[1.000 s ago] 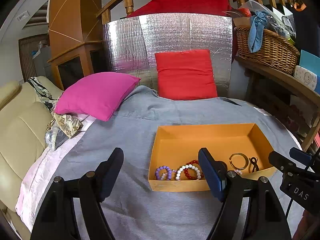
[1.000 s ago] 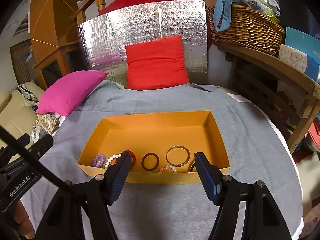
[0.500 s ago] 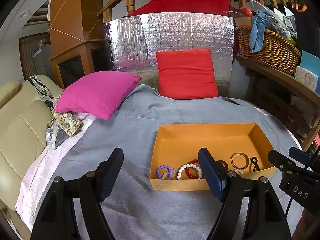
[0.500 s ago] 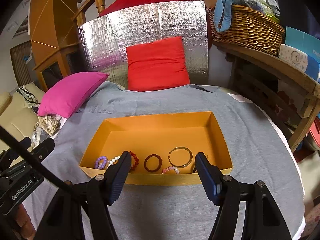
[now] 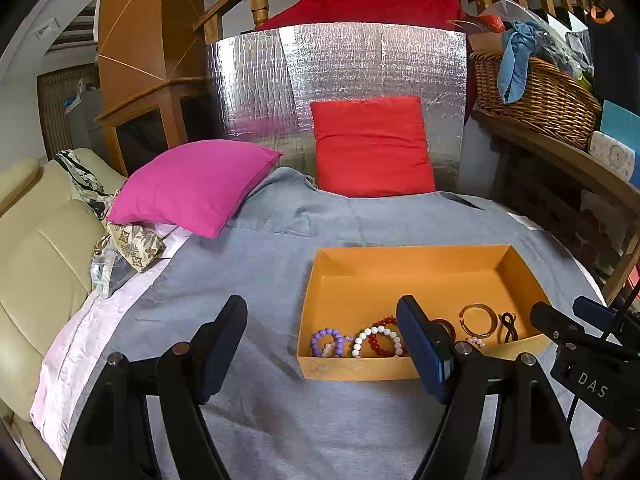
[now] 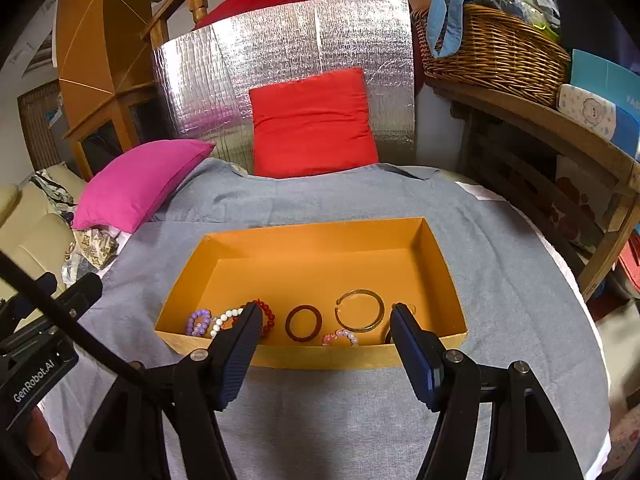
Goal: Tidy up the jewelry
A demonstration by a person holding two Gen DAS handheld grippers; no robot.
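Note:
An orange open box (image 6: 320,236) (image 5: 408,254) sits on the grey cloth. Along its near wall lie a purple bead bracelet (image 6: 198,321) (image 5: 327,342), a white bead bracelet (image 6: 225,318) (image 5: 378,340), a red bead bracelet (image 6: 269,316), a dark brown ring bangle (image 6: 303,323), a gold bangle (image 6: 359,311) (image 5: 478,320), a small pink-white bead bracelet (image 6: 340,337) and a black piece (image 5: 508,326). My right gripper (image 6: 324,344) is open and empty, just in front of the box's near wall. My left gripper (image 5: 322,344) is open and empty, at the box's near left corner.
The grey cloth (image 6: 500,248) covers a round table with its edge at right. A pink cushion (image 5: 192,184) and a red cushion (image 5: 372,146) lie behind the box. A foil screen (image 5: 340,76), a wicker basket (image 6: 492,48) on a wooden shelf, and a beige sofa (image 5: 36,256) surround it.
Both views have shifted slightly; the box sits a little higher and farther in the right wrist view. Both grippers stay open and empty. The jewelry has not moved.

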